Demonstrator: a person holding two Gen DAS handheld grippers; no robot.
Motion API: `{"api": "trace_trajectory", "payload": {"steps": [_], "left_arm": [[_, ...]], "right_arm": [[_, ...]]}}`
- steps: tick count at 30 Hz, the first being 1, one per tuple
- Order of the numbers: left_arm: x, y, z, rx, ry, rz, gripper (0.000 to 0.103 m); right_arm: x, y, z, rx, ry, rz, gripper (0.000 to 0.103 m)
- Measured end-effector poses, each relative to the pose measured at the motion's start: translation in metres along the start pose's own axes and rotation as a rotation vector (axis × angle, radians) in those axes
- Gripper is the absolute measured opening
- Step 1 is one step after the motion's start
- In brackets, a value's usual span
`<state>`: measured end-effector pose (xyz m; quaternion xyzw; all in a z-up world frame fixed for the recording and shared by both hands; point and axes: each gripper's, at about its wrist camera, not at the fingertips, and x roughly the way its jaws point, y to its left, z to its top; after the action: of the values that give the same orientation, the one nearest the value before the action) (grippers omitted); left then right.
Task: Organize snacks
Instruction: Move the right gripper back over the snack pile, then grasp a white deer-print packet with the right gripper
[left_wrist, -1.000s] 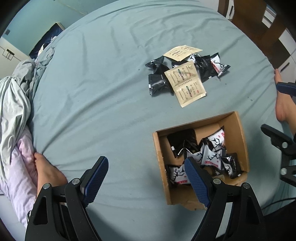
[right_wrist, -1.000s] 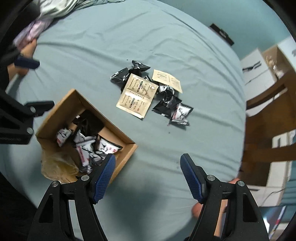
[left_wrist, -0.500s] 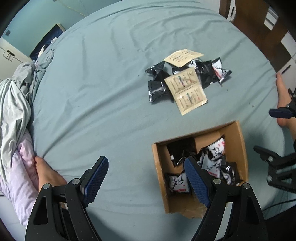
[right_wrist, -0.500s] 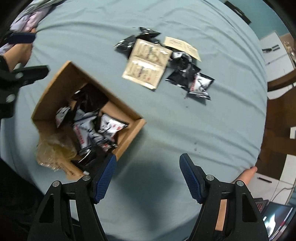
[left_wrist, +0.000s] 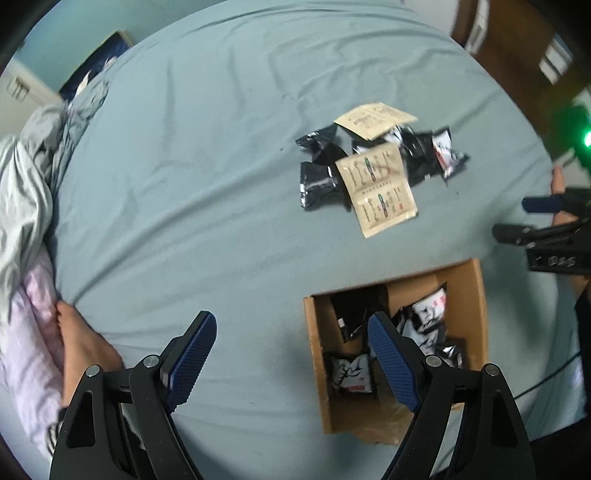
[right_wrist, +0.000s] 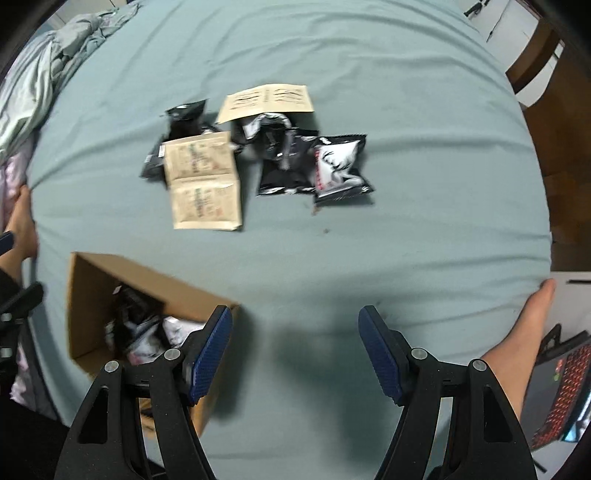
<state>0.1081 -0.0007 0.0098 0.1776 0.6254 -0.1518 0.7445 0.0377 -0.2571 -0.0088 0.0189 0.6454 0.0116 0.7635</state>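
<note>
1. Left gripper (left_wrist: 291, 360): seen at 6 o'clock of the left wrist view, pointed down at the bed. Jaws are spread wide; nothing is held between them. One blue pad (left_wrist: 391, 363) is seen over the box.

2. Right gripper (right_wrist: 295, 350): seen at 6 o'clock of the right wrist view, pointed down over bare sheet. Jaws are apart and empty.

3. Cardboard box (left_wrist: 476, 295): placed at 5 o'clock of the left wrist view, at 8 o'clock of the right wrist view (right_wrist: 88, 280). Its top is open and it stands upright on the sheet. Its long axis is read from 6 to 12 o'clock in the left view. Black and white snack packets (left_wrist: 430, 317) are heaped inside, overlapping.

4. Loose snack pile (right_wrist: 266, 155): laid beyond the box, toward 12 o'clock in both views, well apart from the box. A strip of bare sheet is left between them.
 - Double tan sachet (right_wrist: 203, 181): flat, long axis from 6 to 12 o'clock in the right view, resting partly on black packets.
 - Second tan sachet (right_wrist: 267, 101): farthest, long axis from 9 to 3 o'clock, its near edge over a black packet.
 - Black-and-white packet (right_wrist: 338, 166): at the 3 o'clock edge of the pile, crimped ends, touching a black packet (right_wrist: 284, 166).

5. Blue-green sheet (right_wrist: 424, 155): wide open room is noted at 3 o'clock of the pile. Bare feet (right_wrist: 524, 332) are seen at the bed edges. Crumpled bedding (left_wrist: 26, 184) is bunched at 9 o'clock of the left view.
</note>
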Motion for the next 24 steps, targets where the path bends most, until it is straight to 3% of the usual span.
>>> {"api": "trace_trajectory", "payload": {"steps": [11, 18, 24], "left_arm": [[0.008, 0.032, 0.020, -0.160, 0.005, -0.109, 0.085], [0.028, 0.046, 0.026, -0.200, 0.034, -0.107, 0.085], [0.045, 0.049, 0.031, -0.222, 0.074, -0.114, 0.085]], "right_arm": [[0.030, -0.008, 0.039, 0.036, -0.065, -0.043, 0.070], [0.050, -0.038, 0.068, 0.129, -0.131, -0.051, 0.070], [0.076, -0.045, 0.091, 0.168, -0.113, 0.008, 0.070]]}}
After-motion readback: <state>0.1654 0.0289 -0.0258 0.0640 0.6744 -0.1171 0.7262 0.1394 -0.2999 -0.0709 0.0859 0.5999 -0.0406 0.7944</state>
